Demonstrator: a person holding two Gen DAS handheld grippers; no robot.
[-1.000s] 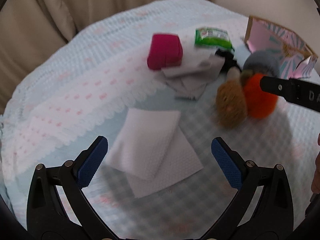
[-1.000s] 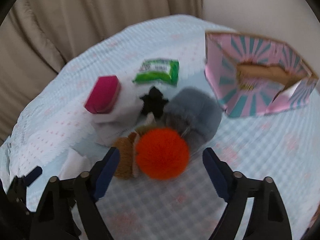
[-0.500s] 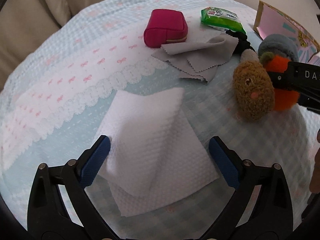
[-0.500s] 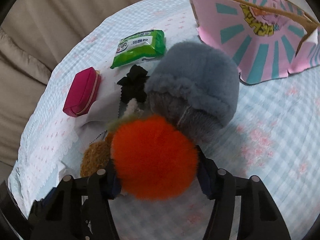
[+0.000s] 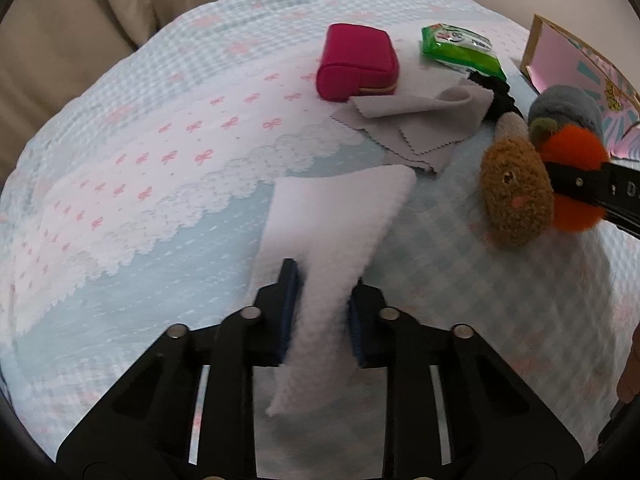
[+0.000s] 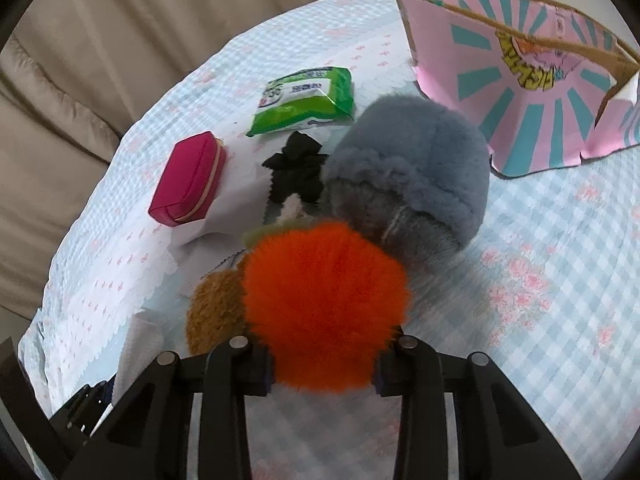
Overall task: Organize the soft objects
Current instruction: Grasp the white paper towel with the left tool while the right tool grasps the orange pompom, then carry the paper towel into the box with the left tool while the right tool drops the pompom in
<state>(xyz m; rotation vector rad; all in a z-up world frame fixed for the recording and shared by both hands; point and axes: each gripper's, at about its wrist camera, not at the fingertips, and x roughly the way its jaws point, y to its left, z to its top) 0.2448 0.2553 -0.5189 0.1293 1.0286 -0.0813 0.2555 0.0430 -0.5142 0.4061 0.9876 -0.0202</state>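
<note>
Bedspread (image 5: pixel 132 216) left bare; grey plush (image 6: pixel 412 168) blocks bag (image 6: pixel 516 92).

Beige curtain (image 6: pixel 120 40) hanging behind the bed. Green packet (image 6: pixel 306 100), possibly wet wipes, lying near the pink-and-teal paper bag (image 6: pixel 516 92), which is standing open.

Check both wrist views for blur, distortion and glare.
Left wrist: strong fisheye bowing of the checked blue bedspread; the white waffle cloth looks soft where the left gripper pinches it. Right wrist: the fluffy orange pompom fills the foreground, slightly smeared. No glare; light is even.
</note>
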